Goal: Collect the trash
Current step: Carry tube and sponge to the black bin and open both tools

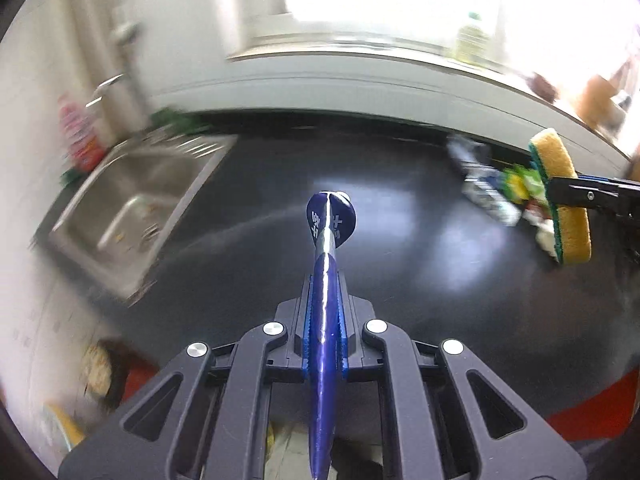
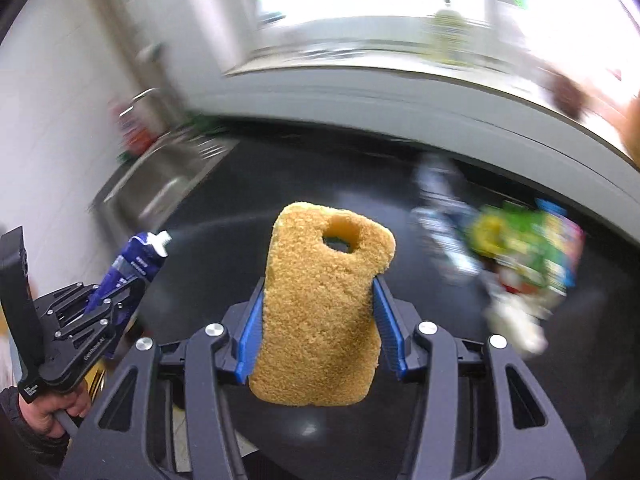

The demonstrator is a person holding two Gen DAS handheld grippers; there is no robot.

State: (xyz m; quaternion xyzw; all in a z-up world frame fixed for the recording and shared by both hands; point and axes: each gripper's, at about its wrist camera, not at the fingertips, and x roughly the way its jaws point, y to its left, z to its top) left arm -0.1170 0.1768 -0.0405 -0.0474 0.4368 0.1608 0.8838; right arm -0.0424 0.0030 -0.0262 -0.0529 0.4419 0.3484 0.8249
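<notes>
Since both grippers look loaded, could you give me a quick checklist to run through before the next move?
1. Left gripper shut on the toothpaste tube: ok.
2. Right gripper holding the sponge between its pads: ok.
3. Grippers apart from each other: ok.
4. Trash left on the counter: not ok, wrappers lie near the back wall.
5. Where the trash bin is: cannot tell; something red shows at the left view's lower edge, blurred.
6. Sink kept out of the way: ok.
</notes>
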